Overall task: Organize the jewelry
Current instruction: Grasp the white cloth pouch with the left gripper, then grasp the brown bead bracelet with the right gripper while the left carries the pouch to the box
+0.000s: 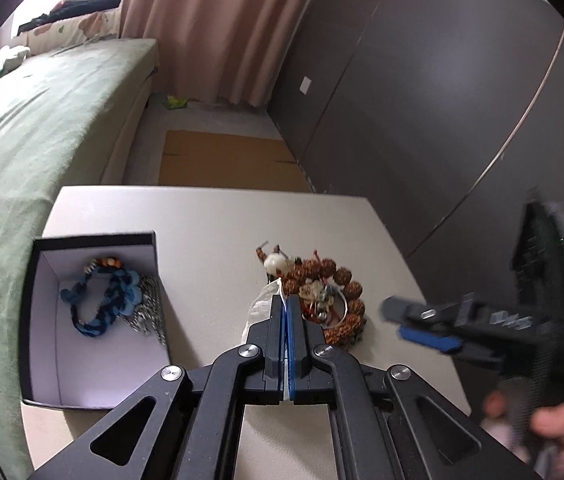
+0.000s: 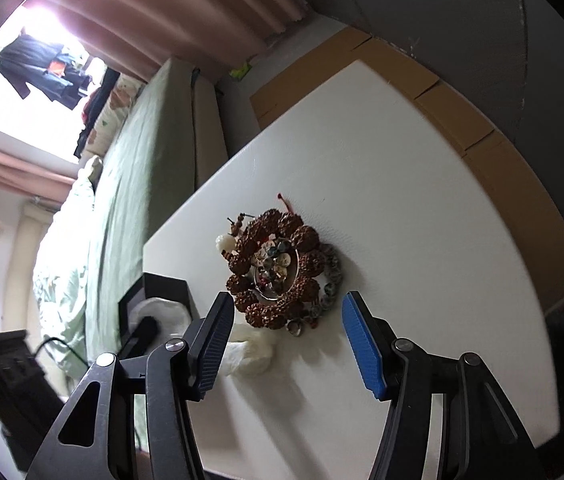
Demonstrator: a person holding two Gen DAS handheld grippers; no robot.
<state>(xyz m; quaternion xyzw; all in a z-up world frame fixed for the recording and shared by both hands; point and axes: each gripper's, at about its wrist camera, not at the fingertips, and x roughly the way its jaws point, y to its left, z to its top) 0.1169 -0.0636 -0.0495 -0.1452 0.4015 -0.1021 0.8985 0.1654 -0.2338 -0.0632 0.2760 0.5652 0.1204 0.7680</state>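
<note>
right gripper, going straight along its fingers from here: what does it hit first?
Most likely the pile of jewelry: the brown bead bracelet lies just ahead of the open right gripper, roughly centred between its pads, on the white table. The white plastic bag sits near the left pad; depth is unclear.

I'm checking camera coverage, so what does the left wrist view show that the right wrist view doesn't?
Only the left wrist view shows inside the black box: a blue braided bracelet and a silver chain. It also shows the left gripper shut on a clear plastic bag.

Only the right wrist view shows the right gripper open, with nothing between its blue pads.

Both show the brown bead bracelet around small trinkets on the white table.
</note>
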